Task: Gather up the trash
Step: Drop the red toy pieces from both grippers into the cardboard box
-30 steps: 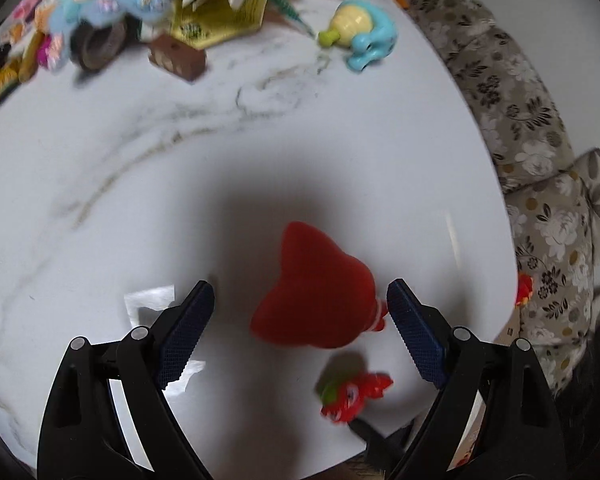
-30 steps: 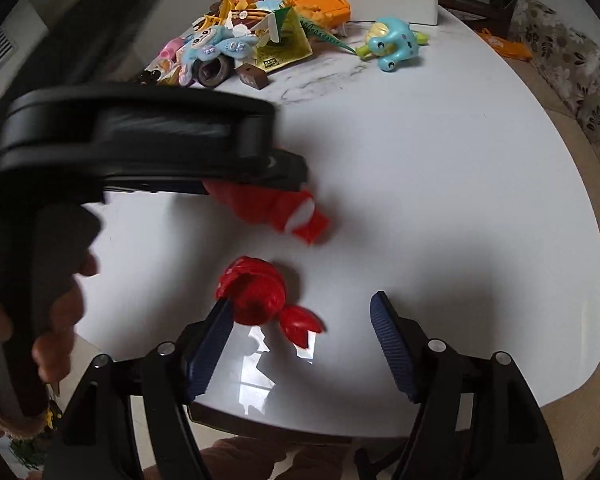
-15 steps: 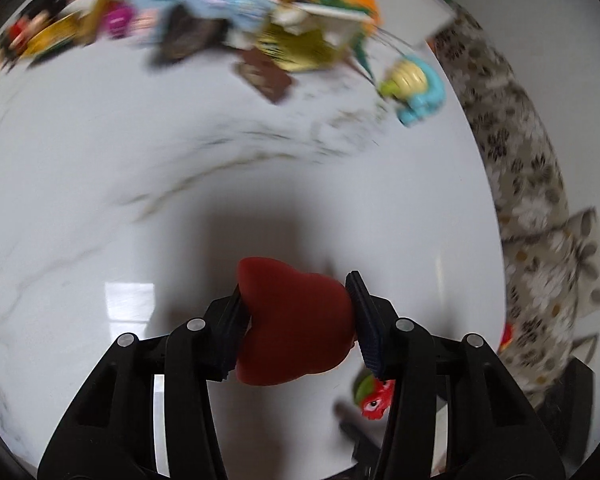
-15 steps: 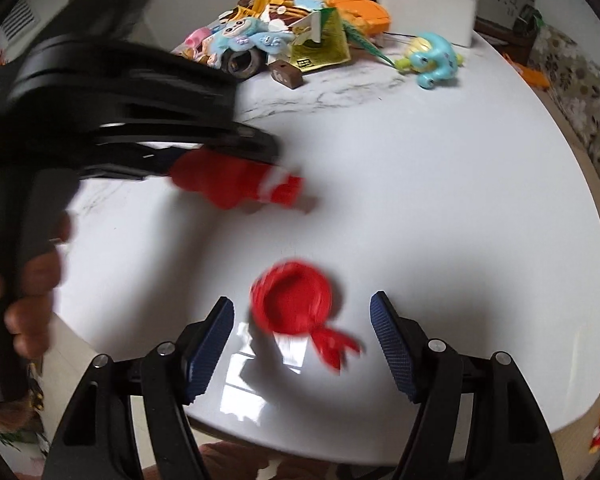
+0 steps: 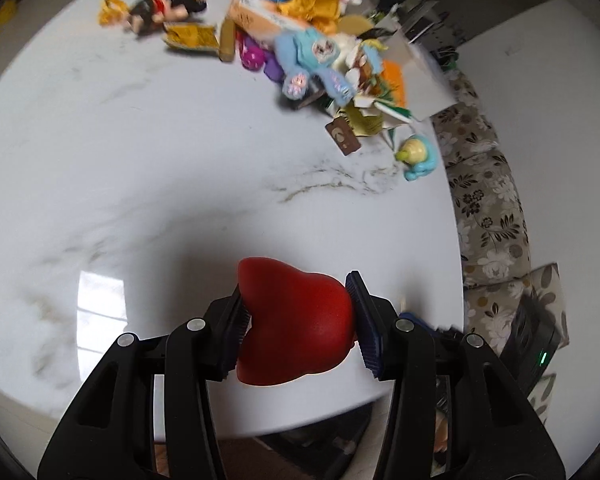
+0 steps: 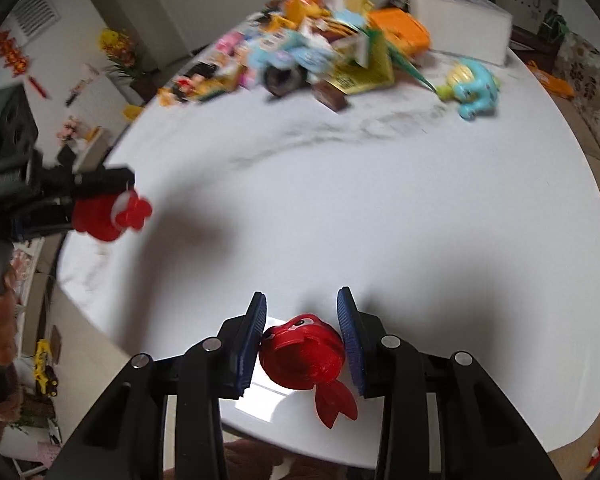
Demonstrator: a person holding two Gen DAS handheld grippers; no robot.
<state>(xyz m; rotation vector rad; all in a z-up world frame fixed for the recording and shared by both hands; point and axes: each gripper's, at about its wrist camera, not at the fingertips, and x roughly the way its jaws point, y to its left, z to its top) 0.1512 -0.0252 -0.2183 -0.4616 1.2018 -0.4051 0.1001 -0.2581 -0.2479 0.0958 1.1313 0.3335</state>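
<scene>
My left gripper (image 5: 296, 320) is shut on a smooth red plastic toy (image 5: 296, 328), held above the near edge of the white marble table (image 5: 180, 180). In the right wrist view this toy (image 6: 108, 216) shows at the far left, with a white and red end sticking out. My right gripper (image 6: 302, 340) is shut on a small red fish toy (image 6: 304, 360) with a tail fin hanging down, at the table's near edge (image 6: 420, 240).
A heap of toys and wrappers (image 5: 320, 52) lies at the far side of the table, with a blue turtle toy (image 6: 474, 84) and a white box (image 6: 460, 20) beside it. A floral sofa (image 5: 496, 220) stands to the right.
My right gripper has closed on the red fish toy, which lay loose between its fingers. My left gripper has lifted the red toy and swung leftward away from the table's middle.
</scene>
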